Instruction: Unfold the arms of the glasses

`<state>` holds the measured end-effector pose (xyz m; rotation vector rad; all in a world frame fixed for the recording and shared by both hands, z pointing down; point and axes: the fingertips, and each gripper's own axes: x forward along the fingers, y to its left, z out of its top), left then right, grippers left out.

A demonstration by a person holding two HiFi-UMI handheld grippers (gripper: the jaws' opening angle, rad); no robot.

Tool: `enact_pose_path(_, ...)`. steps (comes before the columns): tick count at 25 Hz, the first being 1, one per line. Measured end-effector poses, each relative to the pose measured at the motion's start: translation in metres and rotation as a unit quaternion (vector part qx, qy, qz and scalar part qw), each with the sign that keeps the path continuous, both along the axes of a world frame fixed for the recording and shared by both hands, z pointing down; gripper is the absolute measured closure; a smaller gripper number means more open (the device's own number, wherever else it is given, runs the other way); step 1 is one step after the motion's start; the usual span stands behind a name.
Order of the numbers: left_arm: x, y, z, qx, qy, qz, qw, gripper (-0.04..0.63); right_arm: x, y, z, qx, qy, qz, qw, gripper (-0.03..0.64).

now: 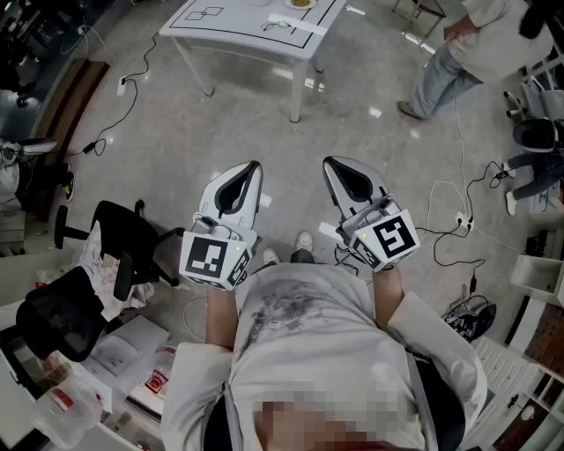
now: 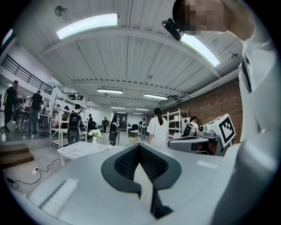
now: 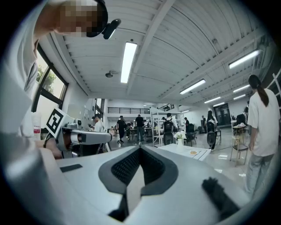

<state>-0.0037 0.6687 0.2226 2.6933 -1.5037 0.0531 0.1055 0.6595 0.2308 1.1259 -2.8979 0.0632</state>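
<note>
At the top edge of the head view, well apart from both grippers, the glasses [image 1: 280, 25] lie on a white flat-topped table [image 1: 238, 40] with thin legs; too small to tell whether their arms are folded. A wide stretch of glossy, pale, marbled floor [image 1: 264, 114] lies open between the table and the person. The left side is tighter, with a black office chair [image 1: 123, 242] and loose cables [image 1: 123, 106] trailing on the floor. Another person [image 1: 458, 53] stands top right. The left gripper [image 1: 255, 166] and right gripper [image 1: 327, 162], smooth white shells with ribbed dark pads, are held level, side by side before the chest, pointing toward the table. Both are clenched, tips meeting, nothing between them.
</note>
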Motion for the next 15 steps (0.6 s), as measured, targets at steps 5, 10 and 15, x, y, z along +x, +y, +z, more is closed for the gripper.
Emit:
enact_pose_path(5,0.007,-0.005,0.003,-0.002,0.002,0.004,1.0,0.585,0.003,-0.006,0.0,0.0,0.002,-0.003,1.0,0.6)
enact_pose_path(10,0.01,-0.009,0.005,-0.005,0.004,-0.006,1.0,0.586,0.009,-0.013,-0.001,0.003,-0.007,0.004,1.0,0.6)
enact_pose_path(15,0.021,-0.012,0.006,-0.007,0.002,-0.017,0.9998,0.586,0.022,-0.017,-0.002,0.007,-0.003,-0.002,1.0,0.6)
